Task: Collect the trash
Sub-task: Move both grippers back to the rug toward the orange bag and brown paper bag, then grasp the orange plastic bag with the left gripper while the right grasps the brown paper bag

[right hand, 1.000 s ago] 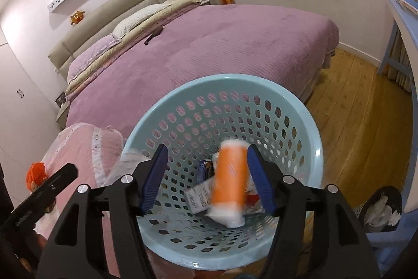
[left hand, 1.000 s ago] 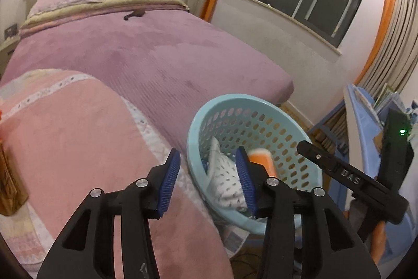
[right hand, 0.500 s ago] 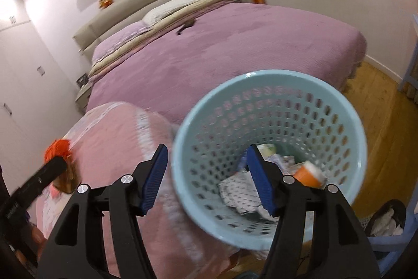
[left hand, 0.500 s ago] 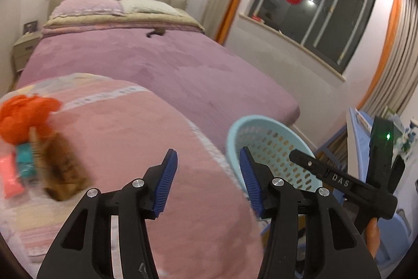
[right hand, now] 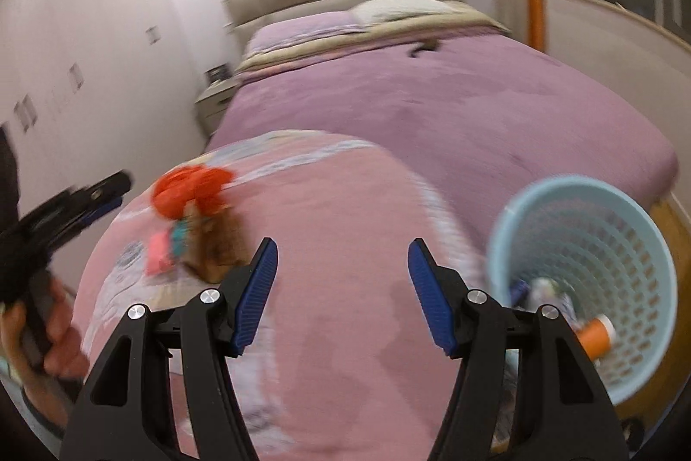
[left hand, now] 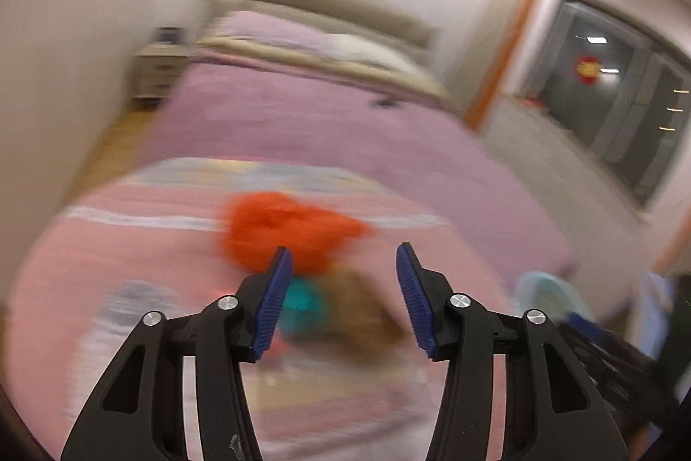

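Left wrist view: the left gripper [left hand: 341, 266] pointed down at a blurred heap of trash [left hand: 298, 232] on the pink blanket [left hand: 129, 245], its jaws opening with nothing gripped between them. Right wrist view: the right gripper [right hand: 341, 258] stood released and empty above the same blanket, the trash ahead to its left and the blue basket [right hand: 583, 245], holding an orange bottle [right hand: 598, 335], to its right.

Litter heap [left hand: 298, 245] on pink blanket [left hand: 129, 258]: motion-blurred, orange, teal and brown shapes unidentifiable. Blue basket [left hand: 548, 292]: smeared in left view, lower rim behind right gripper's finger. Basket contents [right hand: 557, 301]: partly hidden, mostly illegible.
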`<state>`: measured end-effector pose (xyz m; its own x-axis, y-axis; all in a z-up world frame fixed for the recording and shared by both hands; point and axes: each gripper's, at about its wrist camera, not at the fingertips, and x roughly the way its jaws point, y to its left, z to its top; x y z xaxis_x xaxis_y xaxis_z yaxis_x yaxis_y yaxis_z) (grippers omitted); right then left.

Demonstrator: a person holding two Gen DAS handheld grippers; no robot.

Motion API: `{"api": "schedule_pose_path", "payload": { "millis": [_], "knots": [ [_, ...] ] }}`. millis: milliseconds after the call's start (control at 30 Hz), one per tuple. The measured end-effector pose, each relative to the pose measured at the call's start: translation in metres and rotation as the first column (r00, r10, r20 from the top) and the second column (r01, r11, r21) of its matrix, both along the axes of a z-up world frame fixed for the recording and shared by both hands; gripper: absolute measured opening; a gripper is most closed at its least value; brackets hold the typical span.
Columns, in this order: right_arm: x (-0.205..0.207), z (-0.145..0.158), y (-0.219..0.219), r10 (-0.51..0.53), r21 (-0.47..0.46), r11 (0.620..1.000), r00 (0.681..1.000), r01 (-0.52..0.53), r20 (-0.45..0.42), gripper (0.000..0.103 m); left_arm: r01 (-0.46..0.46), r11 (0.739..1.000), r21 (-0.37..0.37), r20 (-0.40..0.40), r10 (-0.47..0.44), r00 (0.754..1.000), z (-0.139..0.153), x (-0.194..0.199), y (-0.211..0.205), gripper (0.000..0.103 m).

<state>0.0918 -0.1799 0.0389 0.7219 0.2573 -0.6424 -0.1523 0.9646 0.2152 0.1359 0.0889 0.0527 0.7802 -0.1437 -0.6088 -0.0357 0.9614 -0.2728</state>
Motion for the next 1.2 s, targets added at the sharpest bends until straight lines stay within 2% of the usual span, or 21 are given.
{"api": "schedule_pose_path", "payload": {
  "millis": [67,167,233,333,533,667,800,867,933,1033,1100,1133,1167,1200],
  "knots": [
    [0.002,0.001,0.024,0.055,-0.016,0.998,0.998,-0.055,0.018,0.055,-0.041,0.999,0.010,-0.013,0.042,0.999,-0.003,0.008,0.016,0.056],
    [0.007,-0.001,0.060,0.140,-0.035,0.990,0.990,-0.139,0.027,0.046,-0.048,0.999,-0.024,-0.050,0.047,0.998,-0.013,0.028,0.038,0.058],
    [0.011,-0.004,0.080,0.184,-0.041,0.982,0.982,-0.183,0.035,0.045,-0.043,0.997,-0.064,-0.062,0.039,0.997,-0.021,0.041,0.049,0.059],
    [0.015,-0.011,0.100,0.232,-0.042,0.972,0.972,-0.230,0.043,0.045,-0.036,0.990,-0.134,-0.089,0.025,0.996,-0.036,0.058,0.060,0.067],
    [0.027,-0.032,0.117,0.253,-0.037,0.967,0.967,-0.253,0.015,0.045,-0.003,0.992,-0.125,-0.160,-0.017,0.987,-0.061,0.081,0.054,0.067],
    [0.031,-0.044,0.125,0.257,-0.049,0.965,0.966,-0.257,0.009,0.045,0.015,0.989,-0.149,-0.163,-0.039,0.986,-0.070,0.079,0.053,0.064],
    [0.030,-0.047,0.126,0.285,-0.015,0.959,0.958,-0.284,0.034,0.046,0.019,0.974,-0.225,-0.160,-0.056,0.985,-0.076,0.079,0.062,0.059],
    [0.029,-0.045,0.126,0.282,-0.010,0.959,0.957,-0.282,0.060,0.053,0.028,0.965,-0.260,-0.156,-0.071,0.985,-0.079,0.080,0.064,0.054],
    [0.032,-0.048,0.130,0.265,-0.042,0.964,0.963,-0.263,0.039,0.053,0.038,0.954,-0.298,-0.151,-0.087,0.985,-0.081,0.080,0.067,0.051],
    [0.036,-0.053,0.141,0.269,-0.097,0.959,0.963,-0.267,0.003,0.052,0.044,0.953,-0.301,-0.141,-0.090,0.986,-0.082,0.079,0.067,0.045],
    [0.035,-0.054,0.150,0.271,-0.147,0.952,0.963,-0.268,0.001,0.046,0.051,0.953,-0.298,-0.131,-0.094,0.987,-0.080,0.076,0.065,0.041],
    [0.033,-0.054,0.153,0.274,-0.164,0.949,0.962,-0.270,0.002,0.029,0.054,0.953,-0.300,-0.129,-0.096,0.987,-0.079,0.077,0.064,0.038],
    [0.032,-0.055,0.156,0.276,-0.179,0.945,0.961,-0.272,-0.002,0.018,0.054,0.952,-0.303,-0.126,-0.096,0.987,-0.079,0.077,0.065,0.036],
    [0.032,-0.057,0.157,0.276,-0.188,0.944,0.961,-0.272,-0.007,0.015,0.053,0.951,-0.305,-0.120,-0.094,0.988,-0.079,0.075,0.065,0.035]
  ]
}}
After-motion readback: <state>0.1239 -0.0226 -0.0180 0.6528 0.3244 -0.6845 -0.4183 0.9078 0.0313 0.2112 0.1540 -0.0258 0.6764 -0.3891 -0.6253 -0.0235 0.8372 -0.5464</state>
